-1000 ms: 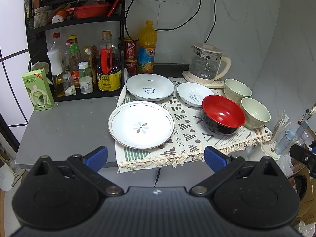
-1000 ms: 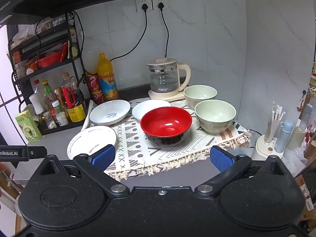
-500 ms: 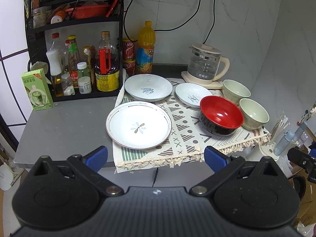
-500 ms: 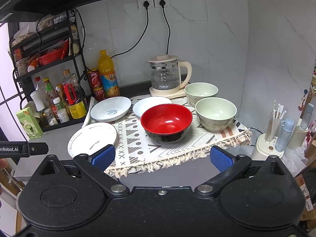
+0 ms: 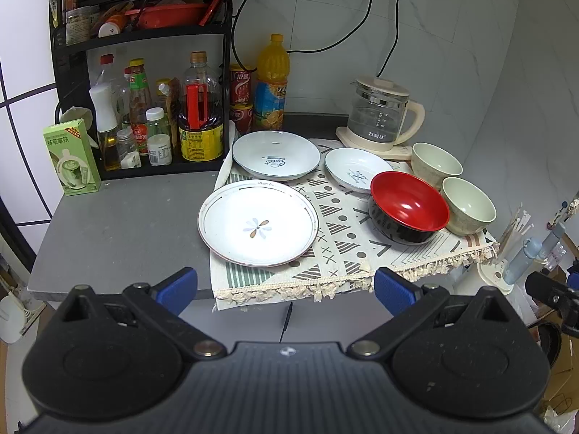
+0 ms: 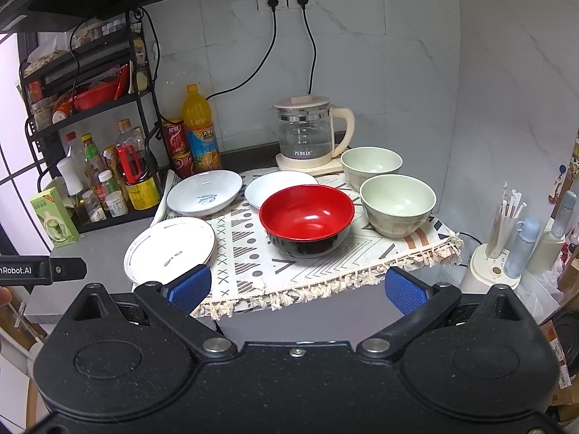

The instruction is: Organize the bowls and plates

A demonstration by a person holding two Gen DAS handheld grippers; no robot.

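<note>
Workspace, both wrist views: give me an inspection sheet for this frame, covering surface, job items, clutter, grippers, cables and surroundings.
Surface: grey counter, partly covered by a patterned fringed cloth overhanging the front edge.
Job's things: flower plate, part on the cloth, part on bare counter; Sweet plate; small plate; red bowl; two pale green bowls. All upright and unstacked.
Clutter: glass kettle, orange drink bottle, green carton, bottle-filled rack.
Grippers: left gripper and right gripper both open, holding nothing, short of the counter.
Cables: two black cords plugged into wall sockets.
Surroundings: tiled wall; straw holder to the right.
</note>
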